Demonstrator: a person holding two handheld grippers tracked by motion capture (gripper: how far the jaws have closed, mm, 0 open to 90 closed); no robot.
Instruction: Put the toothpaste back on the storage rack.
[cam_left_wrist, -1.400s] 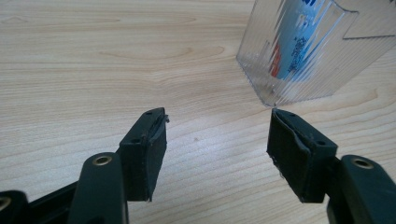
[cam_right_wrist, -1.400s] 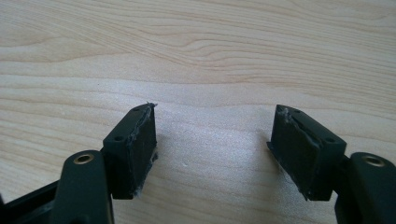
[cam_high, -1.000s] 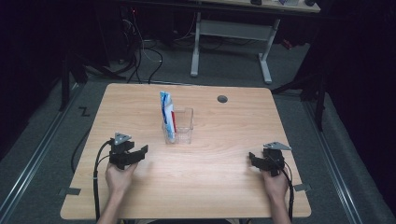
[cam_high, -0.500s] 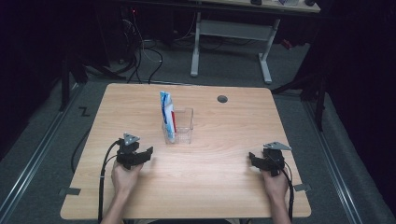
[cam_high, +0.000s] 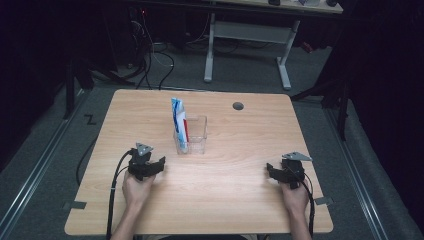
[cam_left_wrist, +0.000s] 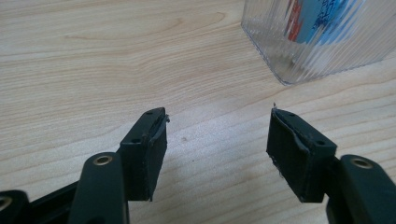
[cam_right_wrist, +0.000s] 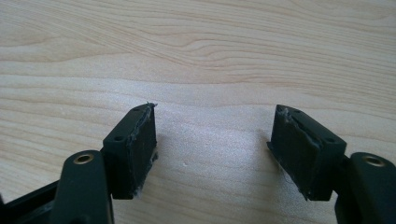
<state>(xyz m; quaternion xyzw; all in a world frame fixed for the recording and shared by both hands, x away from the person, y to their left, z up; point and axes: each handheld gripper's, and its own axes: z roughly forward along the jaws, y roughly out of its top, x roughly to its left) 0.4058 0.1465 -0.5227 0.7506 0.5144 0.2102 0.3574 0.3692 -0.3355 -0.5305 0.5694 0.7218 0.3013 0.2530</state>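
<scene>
A clear ribbed plastic box (cam_high: 191, 134) stands near the middle of the wooden table (cam_high: 240, 195), with a blue, white and red packet (cam_high: 179, 120) standing upright at its left side. My left gripper (cam_high: 150, 167) rests low over the table just left of and nearer than the box, open with nothing between its jaws. In the left gripper view (cam_left_wrist: 218, 130) the box corner (cam_left_wrist: 308, 42) lies ahead to the upper right. My right gripper (cam_high: 275, 172) sits near the table's right front, open over bare wood (cam_right_wrist: 212, 128).
A small round dark grommet (cam_high: 238, 106) is set in the table's far side. Cables trail from both grippers off the front edge. A white desk frame (cam_high: 247, 45) stands on the floor beyond the table. Tape marks (cam_high: 75, 205) sit at the front corners.
My left gripper has shifted right and slightly down toward the table, nearer the box. The right gripper has stayed put.
</scene>
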